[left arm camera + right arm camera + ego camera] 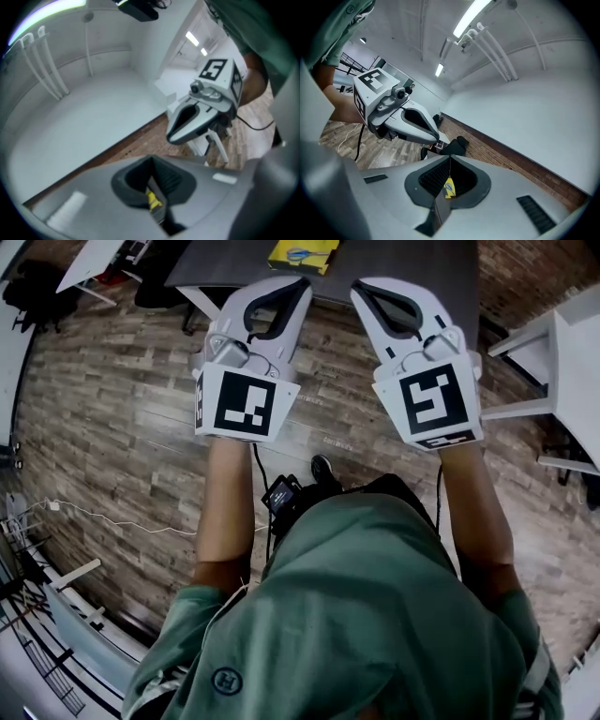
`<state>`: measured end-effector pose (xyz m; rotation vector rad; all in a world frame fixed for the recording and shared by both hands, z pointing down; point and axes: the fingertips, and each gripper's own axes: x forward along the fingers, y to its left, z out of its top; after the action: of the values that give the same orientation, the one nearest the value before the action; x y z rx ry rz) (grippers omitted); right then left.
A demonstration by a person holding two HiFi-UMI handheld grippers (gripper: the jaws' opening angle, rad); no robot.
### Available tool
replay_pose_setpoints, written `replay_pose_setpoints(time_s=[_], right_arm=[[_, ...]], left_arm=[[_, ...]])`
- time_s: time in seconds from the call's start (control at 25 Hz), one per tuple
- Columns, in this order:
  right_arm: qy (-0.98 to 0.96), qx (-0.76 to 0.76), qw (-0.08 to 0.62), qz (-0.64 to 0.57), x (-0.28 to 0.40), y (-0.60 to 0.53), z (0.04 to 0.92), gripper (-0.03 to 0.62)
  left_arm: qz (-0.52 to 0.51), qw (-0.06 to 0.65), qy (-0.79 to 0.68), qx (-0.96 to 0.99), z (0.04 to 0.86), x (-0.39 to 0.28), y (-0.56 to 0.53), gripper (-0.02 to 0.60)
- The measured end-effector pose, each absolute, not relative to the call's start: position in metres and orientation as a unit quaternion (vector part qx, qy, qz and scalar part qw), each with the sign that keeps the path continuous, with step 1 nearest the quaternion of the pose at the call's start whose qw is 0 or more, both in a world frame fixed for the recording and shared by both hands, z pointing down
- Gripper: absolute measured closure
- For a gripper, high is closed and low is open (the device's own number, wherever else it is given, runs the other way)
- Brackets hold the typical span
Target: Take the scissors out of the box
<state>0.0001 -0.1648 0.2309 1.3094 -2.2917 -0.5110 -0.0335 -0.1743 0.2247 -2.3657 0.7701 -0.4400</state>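
A yellow box (302, 254) with blue-handled scissors (298, 254) shown on top lies on a dark table (412, 263) at the top of the head view. My left gripper (292, 285) and right gripper (367, 287) hang side by side over the wooden floor, short of the table's near edge. Both are shut with nothing between the jaws. In the left gripper view a sliver of the yellow box (153, 199) shows through the jaw window. The right gripper view shows the yellow box (449, 188) the same way, small and far off.
A white table (577, 362) stands at the right and another white table (89, 263) at the upper left. Cables (112, 519) trail over the wood floor. A person's green shirt (366, 615) fills the bottom of the head view.
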Motion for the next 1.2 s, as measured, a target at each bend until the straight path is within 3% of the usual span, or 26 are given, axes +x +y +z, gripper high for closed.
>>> replay_pose_setpoints(time_s=[0.64,0.96,1.2], right_arm=[[-0.836,0.476,0.215,-0.167,0.004,-0.228,0.238,0.586],[-0.832,0.487,0.212,-0.16,-0.093,-0.03,0.194,0.586],[-0.845,0.467,0.211,-0.154,-0.086,-0.05,0.211,0.586]], left_arm=[[-0.19,0.295,0.288,-0.891,0.234,-0.038,-0.236,0.581],[-0.191,0.304,0.266,-0.894,0.188,-0.129,-0.032,0.581],[-0.201,0.294,0.275,-0.893,0.204,-0.116,-0.05,0.581]])
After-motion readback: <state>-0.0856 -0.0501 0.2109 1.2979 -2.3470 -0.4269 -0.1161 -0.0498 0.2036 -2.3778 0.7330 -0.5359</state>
